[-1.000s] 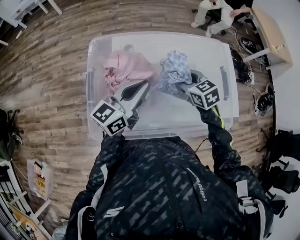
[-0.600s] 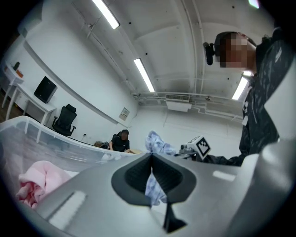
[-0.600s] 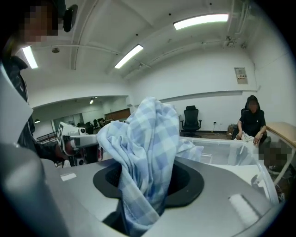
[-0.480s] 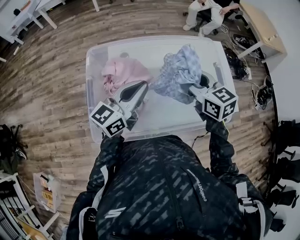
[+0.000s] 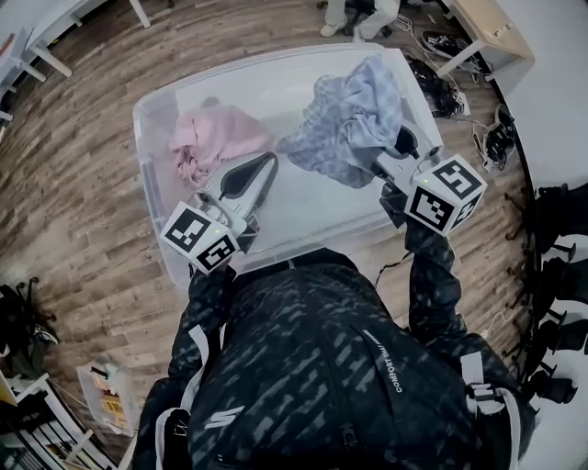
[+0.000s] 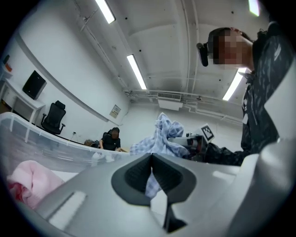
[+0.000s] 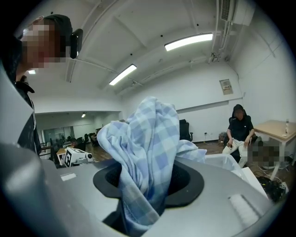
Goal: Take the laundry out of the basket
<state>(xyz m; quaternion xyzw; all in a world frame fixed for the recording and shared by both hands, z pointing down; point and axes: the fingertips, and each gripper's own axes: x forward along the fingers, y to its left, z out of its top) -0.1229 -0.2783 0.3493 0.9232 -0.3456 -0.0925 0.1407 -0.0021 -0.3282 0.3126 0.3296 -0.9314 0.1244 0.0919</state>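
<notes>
Plank floor (image 5: 73, 174) on the far left, wood-grain, matte. On it sat the basket (image 5: 147, 156): a clear hard-plastic tub, rectangular with rounded corners, thin see-through walls, smooth pale bottom.

Pink garment (image 5: 216, 142) lay in the basket's left half, on the bottom near the far wall. It was soft, crumpled into a lumpy heap, with a darker pink fold at its lower edge. It showed as a fuzzy pink mound (image 6: 23, 183) low left in the left gripper view.

My left claw (image 5: 262, 170) came next: smooth grey shell tapering to a point, dark rubbery pads, marker cube at the back. It sat over the basket's middle, just beside the pink garment and not touching it. Its jaws were pressed together with nothing between them (image 6: 151, 159); the fabric seen through the gap there was further off.

Blue checked cloth (image 5: 354, 119) hung bunched over the basket's right half. It was thin woven stuff in a pale blue and white plaid, draped in loose folds. I could not tell whether its lower edge touched the bottom.

My right claw (image 5: 395, 156) was clamped on that cloth at a narrow gap. In the right gripper view the fabric (image 7: 148, 139) rose out of the dark pads as a tall rumpled plume, pinched between the jaws (image 7: 150, 183).

Far right: light wooden desk (image 5: 487, 27), flat top. Seated person (image 7: 240, 132) beyond the basket.
</notes>
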